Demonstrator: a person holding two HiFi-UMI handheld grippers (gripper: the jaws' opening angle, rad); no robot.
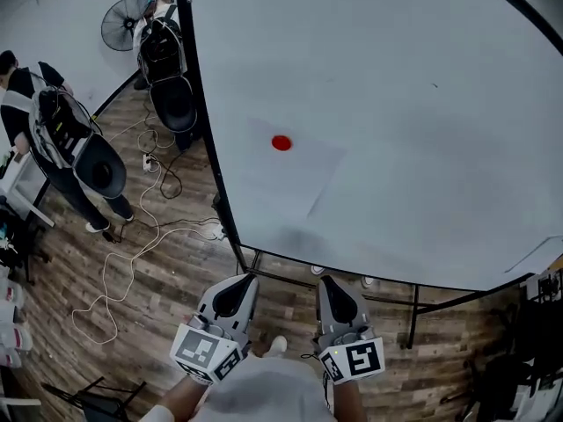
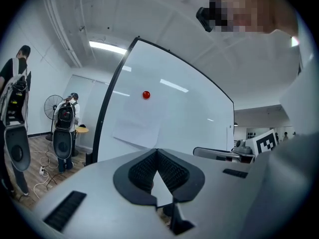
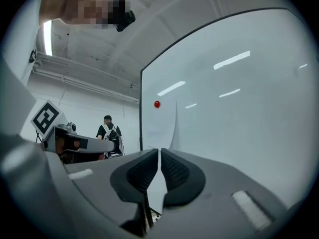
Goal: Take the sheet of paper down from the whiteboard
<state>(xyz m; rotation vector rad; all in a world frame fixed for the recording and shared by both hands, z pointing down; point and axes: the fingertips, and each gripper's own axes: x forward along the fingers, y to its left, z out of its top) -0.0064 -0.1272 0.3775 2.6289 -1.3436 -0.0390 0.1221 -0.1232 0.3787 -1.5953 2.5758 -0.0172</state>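
While task is unstarted, sheet of paper (image 1: 286,183): up on whiteboard (image 1: 422,104), twelve o'clock.
Left gripper (image 2: 156,152): closed tight, empty.
Right gripper (image 3: 159,151): barely ajar, empty.

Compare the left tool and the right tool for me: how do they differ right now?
The left tool has its jaws closed tip to tip; the right tool has its jaws a thin slit apart. The left tool faces the sheet of paper fairly broadly, while the right tool sees it at a sharp slant. Both are empty, aimed at the whiteboard, and short of the sheet.
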